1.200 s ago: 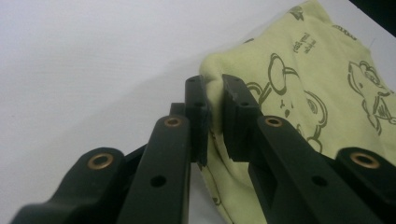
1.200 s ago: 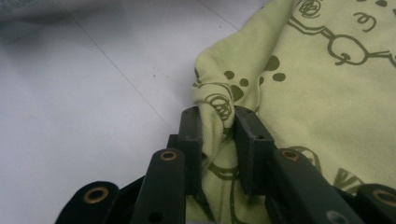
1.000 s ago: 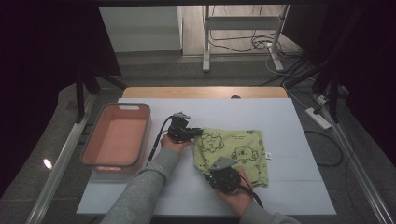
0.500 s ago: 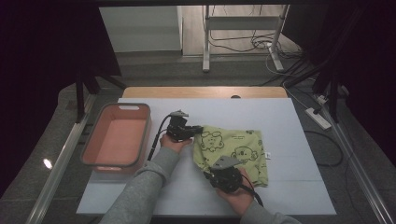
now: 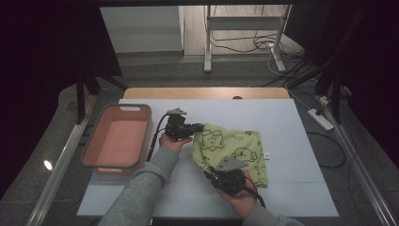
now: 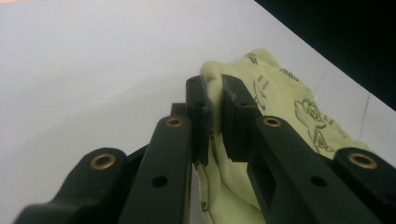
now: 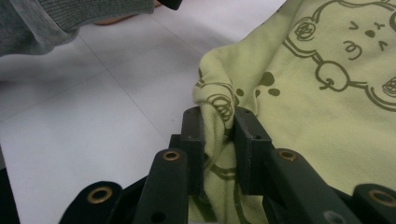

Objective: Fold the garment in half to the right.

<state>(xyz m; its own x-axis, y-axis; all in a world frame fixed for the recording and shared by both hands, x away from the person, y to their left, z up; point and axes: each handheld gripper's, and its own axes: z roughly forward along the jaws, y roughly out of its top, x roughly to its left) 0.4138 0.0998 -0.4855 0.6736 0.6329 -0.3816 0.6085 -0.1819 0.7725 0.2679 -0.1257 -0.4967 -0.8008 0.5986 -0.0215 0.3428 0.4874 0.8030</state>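
A yellow-green cloth (image 5: pixel 235 146) printed with cartoon animals lies on the white table (image 5: pixel 282 117). My left gripper (image 5: pixel 200 127) is shut on the cloth's far left corner. In the left gripper view the jaws pinch a fold of the cloth (image 6: pixel 271 93) between the pads, and the left gripper (image 6: pixel 215 107) reaches along the table. My right gripper (image 5: pixel 209 174) is shut on the cloth's near left corner. The right gripper view shows a bunched fold of cloth (image 7: pixel 327 84) clamped in the right gripper (image 7: pixel 217 123).
A salmon-pink plastic tub (image 5: pixel 118 141) stands at the table's left side, beside the left forearm's grey sleeve (image 5: pixel 146 183). A wooden strip (image 5: pixel 207 92) runs along the table's far edge. Cables and a metal frame lie on the floor beyond.
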